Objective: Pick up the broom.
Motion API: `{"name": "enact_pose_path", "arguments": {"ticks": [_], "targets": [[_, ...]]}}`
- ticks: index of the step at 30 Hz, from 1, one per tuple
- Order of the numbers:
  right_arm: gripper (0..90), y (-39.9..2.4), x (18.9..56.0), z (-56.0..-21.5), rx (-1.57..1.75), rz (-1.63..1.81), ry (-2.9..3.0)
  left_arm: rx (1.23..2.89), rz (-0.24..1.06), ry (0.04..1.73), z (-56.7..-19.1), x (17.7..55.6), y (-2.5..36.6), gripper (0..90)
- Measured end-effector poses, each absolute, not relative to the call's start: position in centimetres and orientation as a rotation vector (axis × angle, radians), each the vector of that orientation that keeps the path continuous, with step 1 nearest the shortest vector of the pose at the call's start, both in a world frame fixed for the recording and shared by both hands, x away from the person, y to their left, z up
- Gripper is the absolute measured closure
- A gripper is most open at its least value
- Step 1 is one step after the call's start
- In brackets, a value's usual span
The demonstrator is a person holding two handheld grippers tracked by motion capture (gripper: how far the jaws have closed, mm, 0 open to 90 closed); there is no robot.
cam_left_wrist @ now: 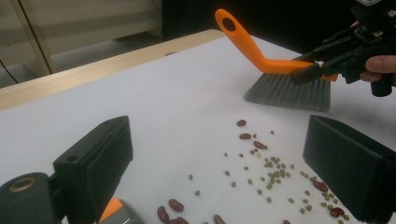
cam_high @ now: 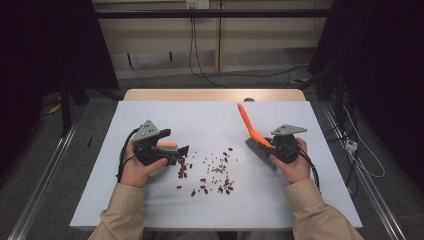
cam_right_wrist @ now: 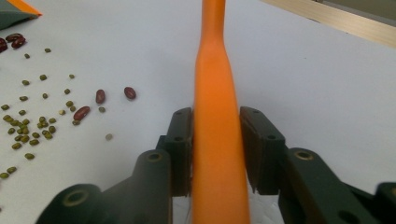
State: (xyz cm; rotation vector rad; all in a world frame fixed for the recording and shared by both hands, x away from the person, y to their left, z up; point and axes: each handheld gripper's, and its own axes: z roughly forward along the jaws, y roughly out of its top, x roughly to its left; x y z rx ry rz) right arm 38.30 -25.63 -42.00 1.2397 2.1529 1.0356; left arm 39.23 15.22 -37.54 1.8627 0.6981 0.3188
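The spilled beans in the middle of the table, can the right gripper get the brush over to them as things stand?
Probably yes. The right gripper is clamped on the orange brush, whose bristles rest on the white table beside the beans, with bare tabletop between them.

— How many brushes [cam_high: 255, 137] on the surface [cam_high: 210, 117]?
— One, and one dustpan [cam_high: 172, 148].
— And the beans?
— Roughly fifteen red beans [cam_high: 182, 167]; the small green beans [cam_high: 218, 169] are too many and too tiny to count.
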Motion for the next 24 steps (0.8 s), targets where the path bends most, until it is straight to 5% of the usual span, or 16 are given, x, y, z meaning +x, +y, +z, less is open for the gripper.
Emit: {"name": "enact_pose_path", "arguments": {"ticks": [24], "targets": [[71.7,-24.2,39.8,-40.7,1.19,1.089,2.069,1.884,0.335,0.738,-38.5,38.9,17.8,7.0]]}}
